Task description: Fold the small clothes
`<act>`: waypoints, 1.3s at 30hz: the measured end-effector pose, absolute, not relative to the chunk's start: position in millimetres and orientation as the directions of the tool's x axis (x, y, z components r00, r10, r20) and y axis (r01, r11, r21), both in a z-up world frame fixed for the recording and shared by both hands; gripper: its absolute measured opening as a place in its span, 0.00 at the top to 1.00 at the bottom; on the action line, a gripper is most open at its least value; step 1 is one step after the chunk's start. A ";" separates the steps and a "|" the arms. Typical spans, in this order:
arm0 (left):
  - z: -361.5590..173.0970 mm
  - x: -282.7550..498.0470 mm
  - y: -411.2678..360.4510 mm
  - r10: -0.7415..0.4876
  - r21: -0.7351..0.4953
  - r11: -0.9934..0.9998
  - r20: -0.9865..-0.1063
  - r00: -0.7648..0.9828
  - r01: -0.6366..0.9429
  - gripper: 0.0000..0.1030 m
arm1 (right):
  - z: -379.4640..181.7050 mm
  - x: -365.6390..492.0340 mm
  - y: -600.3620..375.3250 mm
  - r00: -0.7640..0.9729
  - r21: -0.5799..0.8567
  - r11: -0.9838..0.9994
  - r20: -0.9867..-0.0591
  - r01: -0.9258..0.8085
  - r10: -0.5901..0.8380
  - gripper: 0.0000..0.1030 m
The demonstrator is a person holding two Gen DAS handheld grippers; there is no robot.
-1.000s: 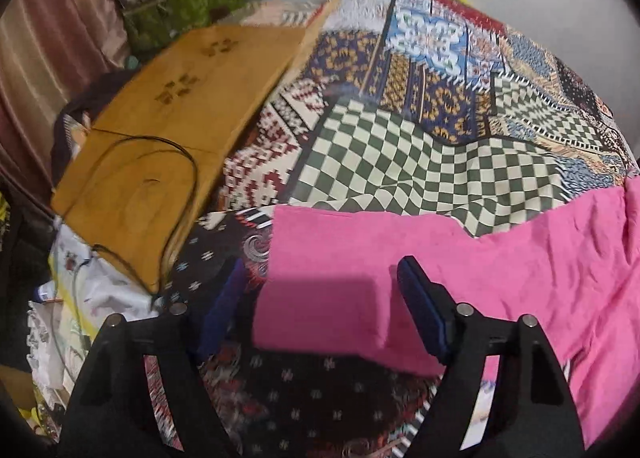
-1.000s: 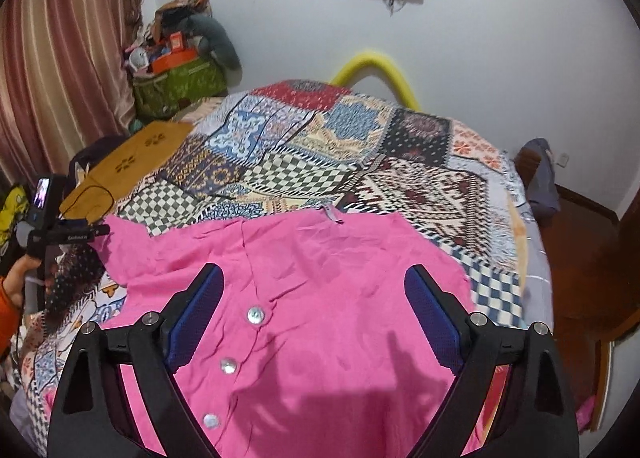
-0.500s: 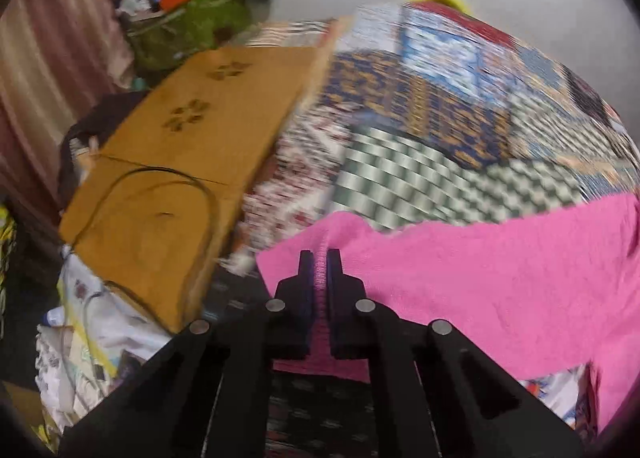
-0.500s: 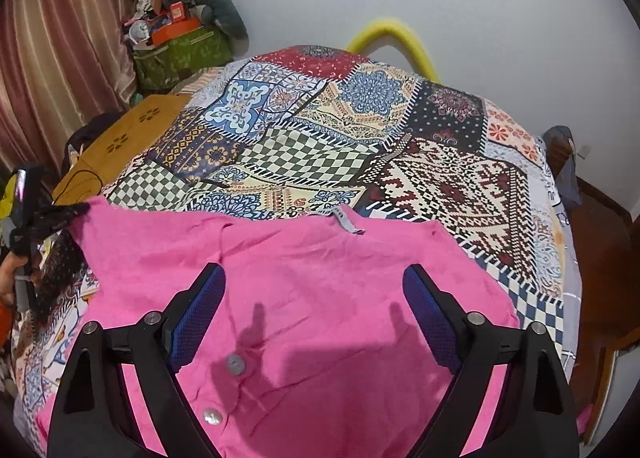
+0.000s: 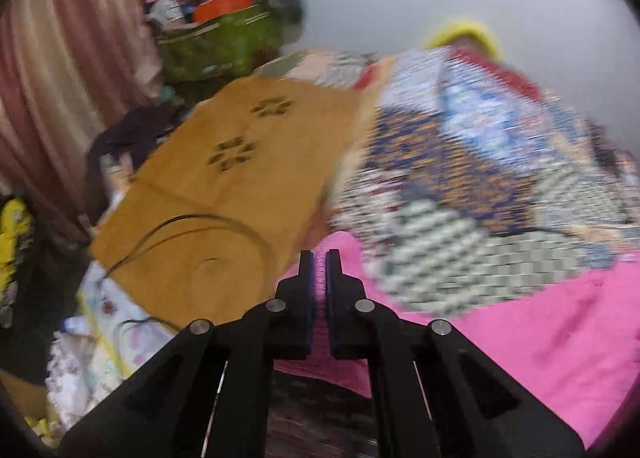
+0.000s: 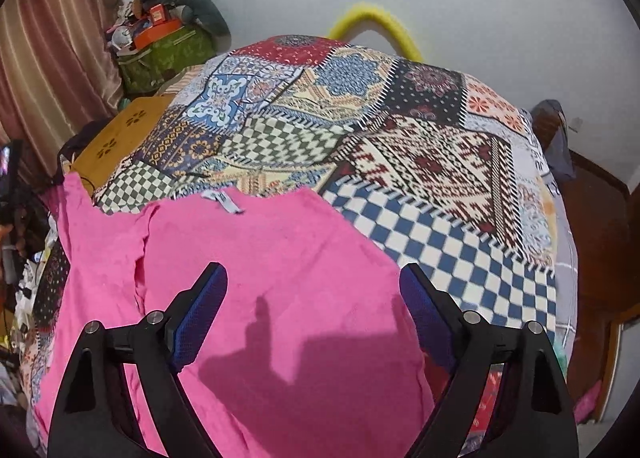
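A: The left tool point(image 5: 319, 258) is clamped tight on a corner of the pink shirt point(image 6: 280, 278), with a strip of pink cloth showing between its pads. That corner stands raised at the shirt's left edge, while the rest of the shirt lies on the patchwork bedspread point(image 6: 400, 146), at its near end.

B: And the right tool point(image 6: 312, 286)?

A: Its jaws stand wide over the middle of the shirt and hold nothing. The cloth between them is not pinched.

B: So what could spoil the fold?

A: Only one corner is held. If the left tool carries it across while nothing pins the body, the whole shirt may drag along the bedspread instead of creasing. The grip is also on a thin edge, so a sharp pull could slip it free.

B: Anything nearby?

A: The bed's left edge, beside the orange board point(image 5: 224, 186) with a cable point(image 5: 192, 222) on it. Cloth could slide off there.
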State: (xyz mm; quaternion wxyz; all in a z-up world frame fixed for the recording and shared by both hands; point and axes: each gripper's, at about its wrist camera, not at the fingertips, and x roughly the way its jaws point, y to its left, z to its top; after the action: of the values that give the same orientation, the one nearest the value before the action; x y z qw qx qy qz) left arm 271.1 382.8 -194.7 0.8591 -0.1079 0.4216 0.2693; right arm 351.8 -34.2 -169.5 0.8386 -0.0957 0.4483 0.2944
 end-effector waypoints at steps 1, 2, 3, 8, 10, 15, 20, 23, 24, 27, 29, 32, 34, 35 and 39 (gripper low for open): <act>-186.0 272.6 372.4 0.346 0.019 0.848 -0.777 0.526 -0.529 0.96 | -171.1 351.3 -36.6 0.419 0.108 0.810 -0.812 -0.576 0.407 0.17; -175.8 275.1 358.8 0.320 0.001 0.867 -0.767 0.556 -0.498 0.96 | -172.5 350.5 -38.7 0.415 0.113 0.812 -0.814 -0.573 0.406 0.17; -165.1 278.7 341.5 0.291 -0.014 0.888 -0.757 0.585 -0.460 0.96 | -173.7 349.4 -41.0 0.410 0.120 0.813 -0.816 -0.569 0.407 0.17; -134.0 302.9 259.3 0.165 -0.046 0.956 -0.733 0.660 -0.291 0.96 | -174.7 341.3 -55.8 0.401 0.161 0.815 -0.807 -0.557 0.434 0.17; -133.9 314.0 232.5 0.134 -0.048 0.967 -0.740 0.659 -0.251 0.96 | -173.6 337.9 -61.2 0.397 0.175 0.811 -0.802 -0.558 0.446 0.17; -156.1 340.4 175.9 0.042 -0.084 0.982 -0.779 0.626 -0.171 0.96 | -169.6 330.2 -69.9 0.410 0.156 0.810 -0.799 -0.565 0.439 0.17; -179.3 349.7 131.4 -0.060 -0.118 0.991 -0.820 0.568 -0.065 0.94 | -165.8 328.4 -74.8 0.414 0.156 0.806 -0.793 -0.572 0.447 0.17; -187.3 350.4 109.9 -0.084 -0.097 0.995 -0.852 0.517 0.002 0.68 | -165.5 331.3 -74.8 0.417 0.152 0.805 -0.792 -0.574 0.447 0.17; -187.3 349.9 103.0 -0.077 -0.075 0.997 -0.856 0.511 0.026 0.60 | -166.1 332.4 -74.3 0.416 0.153 0.805 -0.792 -0.573 0.447 0.17; -177.4 341.8 98.3 -0.032 -0.002 0.998 -0.828 0.560 0.055 0.42 | -168.3 334.3 -72.0 0.413 0.154 0.803 -0.793 -0.576 0.448 0.17; -166.3 337.2 109.8 0.009 0.034 0.999 -0.801 0.599 0.031 0.34 | -171.4 336.1 -69.4 0.405 0.154 0.800 -0.797 -0.580 0.448 0.17; -161.3 341.1 142.5 0.073 0.072 0.997 -0.783 0.617 -0.027 0.32 | -175.8 339.7 -64.0 0.396 0.140 0.794 -0.808 -0.591 0.437 0.17; -165.9 346.4 170.5 0.142 0.111 0.990 -0.779 0.611 -0.088 0.31 | -177.7 342.6 -62.0 0.394 0.134 0.793 -0.811 -0.594 0.432 0.17; -173.3 349.7 190.5 0.178 0.127 0.984 -0.782 0.597 -0.126 0.31 | -178.8 344.9 -61.3 0.391 0.134 0.793 -0.813 -0.595 0.431 0.17; -214.6 361.7 243.4 0.217 0.132 0.971 -0.840 0.496 -0.200 0.32 | -187.3 357.0 -59.5 0.384 0.139 0.801 -0.821 -0.582 0.422 0.17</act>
State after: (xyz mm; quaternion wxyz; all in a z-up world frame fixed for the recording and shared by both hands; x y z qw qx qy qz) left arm 361.7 243.4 -214.6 0.8650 0.0086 0.4870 0.1206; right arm 357.0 -59.5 -187.3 0.8275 -0.0862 0.4644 0.3034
